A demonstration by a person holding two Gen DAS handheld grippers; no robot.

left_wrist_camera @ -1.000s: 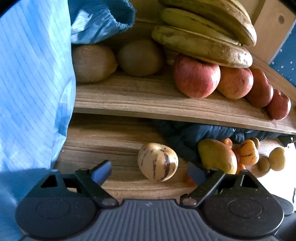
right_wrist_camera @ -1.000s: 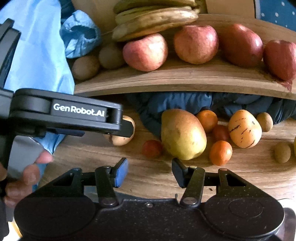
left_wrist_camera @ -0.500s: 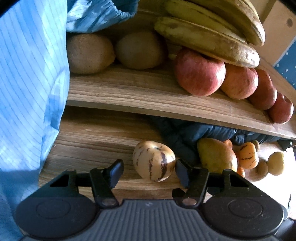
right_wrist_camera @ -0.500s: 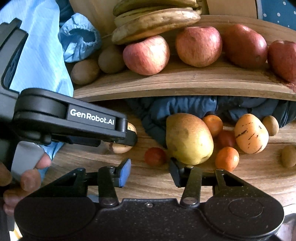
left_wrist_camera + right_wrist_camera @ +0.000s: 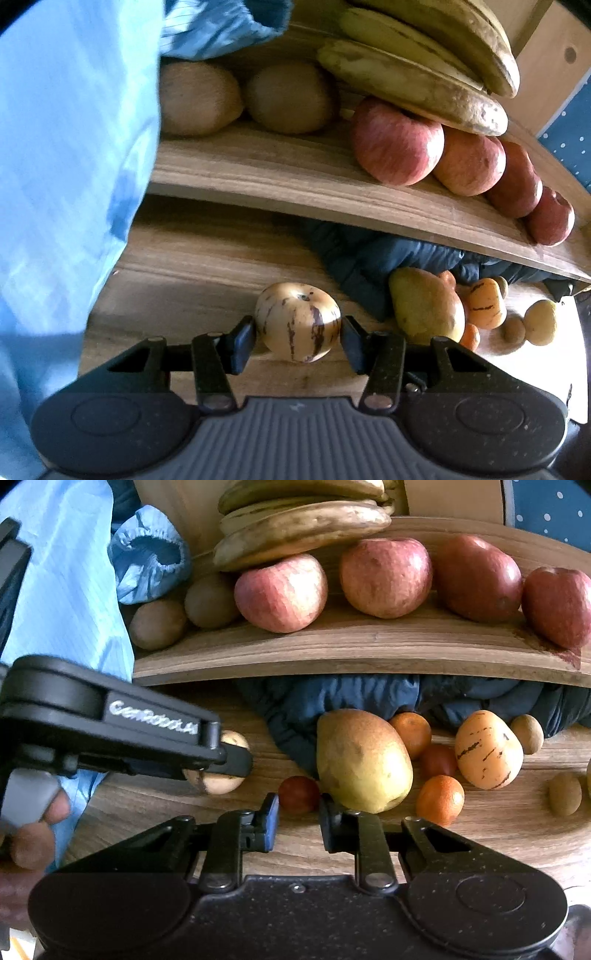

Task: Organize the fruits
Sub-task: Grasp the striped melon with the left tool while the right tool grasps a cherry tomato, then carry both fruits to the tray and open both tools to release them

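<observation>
While the left gripper (image 5: pixel 298 336) closes around a smooth striped melon (image 5: pixel 297 321), the right gripper (image 5: pixel 298 818) pinches a glossy round tomato (image 5: pixel 298 794).

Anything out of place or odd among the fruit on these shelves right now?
Yes. A crumpled dark blue cloth is stuffed under the upper shelf behind the loose fruit, which looks out of place. The bananas are heavily browned and rest partly on an apple. Nothing looks spilled.

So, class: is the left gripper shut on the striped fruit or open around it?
Shut on it, as far as shows: the left gripper has just been closing, and both fingers meet the striped fruit's sides.
</observation>
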